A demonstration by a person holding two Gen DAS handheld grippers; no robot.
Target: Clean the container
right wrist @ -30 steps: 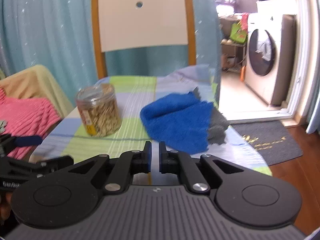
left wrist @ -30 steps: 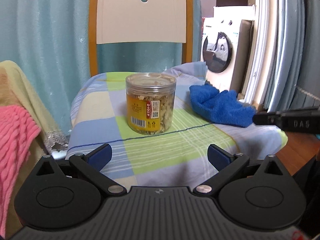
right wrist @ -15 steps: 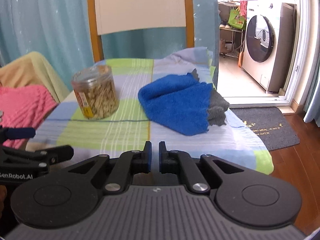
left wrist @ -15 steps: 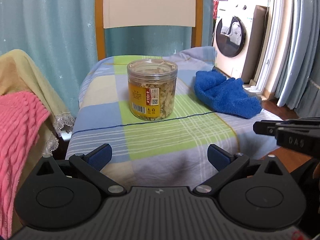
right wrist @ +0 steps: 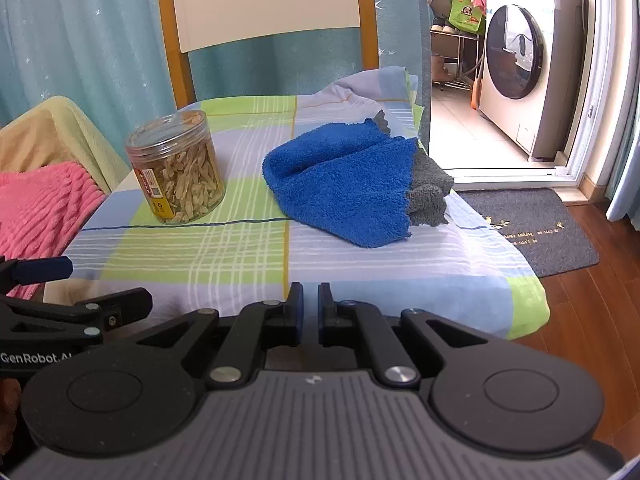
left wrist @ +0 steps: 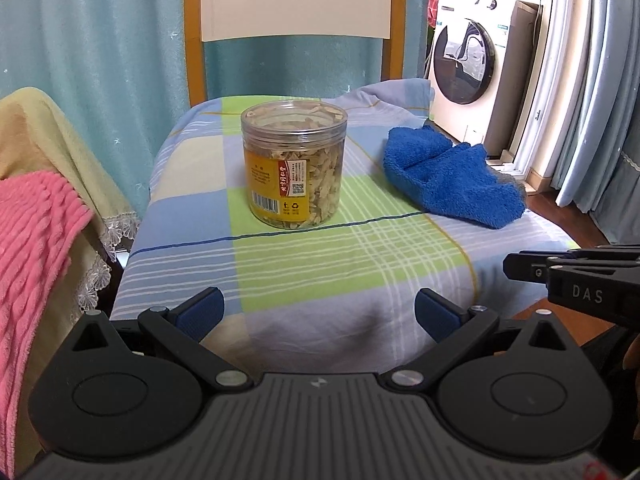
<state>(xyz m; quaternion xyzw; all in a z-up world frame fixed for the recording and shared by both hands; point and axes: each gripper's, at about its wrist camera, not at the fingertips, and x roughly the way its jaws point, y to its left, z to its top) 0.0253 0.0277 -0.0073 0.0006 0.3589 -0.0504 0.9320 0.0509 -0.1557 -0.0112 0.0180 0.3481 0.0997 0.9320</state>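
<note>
two things sit on the checked cloth (right wrist: 248, 256): jar (right wrist: 176, 172) near its left edge, towel (right wrist: 344, 184) toward the right. washer (right wrist: 520, 64) beyond the doorway. left gripper (left wrist: 320, 312) spread, right gripper (right wrist: 310, 312) nearly closed, empty.

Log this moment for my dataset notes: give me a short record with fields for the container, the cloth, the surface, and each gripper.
container: clear lidded jar with a yellow label, upright, untouched
cloth: blue cloth, crumpled, lying apart from the jar, on the right gripper's side
surface: checked cloth covering a chair seat
left gripper: jaws wide open, empty, facing the jar
right gripper: jaws nearly closed, empty, short of the blue cloth
</note>
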